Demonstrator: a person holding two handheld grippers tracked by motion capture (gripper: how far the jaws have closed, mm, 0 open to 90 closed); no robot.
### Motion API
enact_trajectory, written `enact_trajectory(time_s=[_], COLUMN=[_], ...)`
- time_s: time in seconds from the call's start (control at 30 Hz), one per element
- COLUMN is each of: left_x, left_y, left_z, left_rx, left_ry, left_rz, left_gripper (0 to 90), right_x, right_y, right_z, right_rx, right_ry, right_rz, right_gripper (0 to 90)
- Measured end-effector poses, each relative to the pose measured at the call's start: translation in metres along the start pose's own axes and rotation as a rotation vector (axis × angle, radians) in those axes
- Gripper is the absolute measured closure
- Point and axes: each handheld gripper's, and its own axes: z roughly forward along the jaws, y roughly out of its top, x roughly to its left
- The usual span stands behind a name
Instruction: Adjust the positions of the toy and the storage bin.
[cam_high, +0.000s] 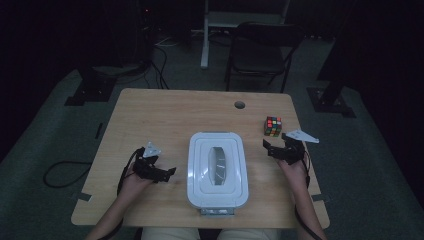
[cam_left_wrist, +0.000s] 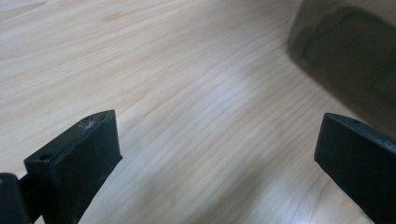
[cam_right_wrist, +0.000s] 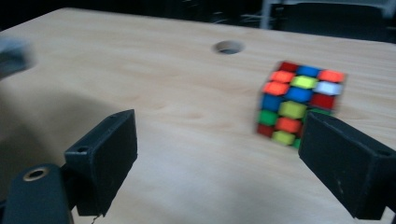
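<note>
Cube (cam_high: 273, 126), the colourful puzzle kind, sits on the desk (cam_high: 165, 115) near its far right corner, just beyond the right tool (cam_high: 270, 148), which I judge is heading for it. From the high view, that tool lies low beside the white lidded box (cam_high: 217, 170) at the middle of the desk, its jaws spread and nothing between them. The left tool (cam_high: 169, 173) rests on the other side of the box, near its left wall, also empty. The box's lid is on, with a grey handle or window along its middle, so what it holds cannot be told.

Left gripper view: the left tool (cam_left_wrist: 219, 154) stands wide over bare wood, with a blurred corner of the box (cam_left_wrist: 345, 56) at the upper right, apart from both jaws.

Right gripper view: the right tool (cam_right_wrist: 219, 163) is wide open, and the cube (cam_right_wrist: 299, 105) stands upright ahead and off to the right, partly behind the right jaw but not between the pair. To take it well, the tool should probably swing right until the cube is centred, go in level, and close on two flat opposite faces, not across corners. The round hole (cam_right_wrist: 228, 47) in the desk lies well beyond.
</note>
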Motion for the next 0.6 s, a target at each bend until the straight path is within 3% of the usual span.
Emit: enact_trajectory(time_s=[0.13, 0.23, 0.47, 0.6], left_x=[0.003, 0.005, 0.013, 0.016], left_y=[-0.010, -0.018, -0.038, -0.045], left_z=[-0.010, -0.016, -0.023, -0.024], left_rx=[0.001, 0.010, 0.027, 0.038], left_ry=[0.022, 0.036, 0.086, 0.142], left_rz=[-0.010, -0.027, -0.081, -0.097], left_gripper=[1.0, 1.0, 1.0, 1.0], right_x=[-0.014, -0.024, -0.035, -0.038], right_y=[0.006, 0.010, 0.015, 0.018], right_z=[0.011, 0.023, 0.045, 0.058], right_rx=[0.001, 0.030, 0.070, 0.089], right_ry=[-0.040, -0.055, -0.115, -0.165], right_rz=[0.041, 0.080, 0.095, 0.093], right_gripper=[11.5, 11.6, 11.6, 12.0])
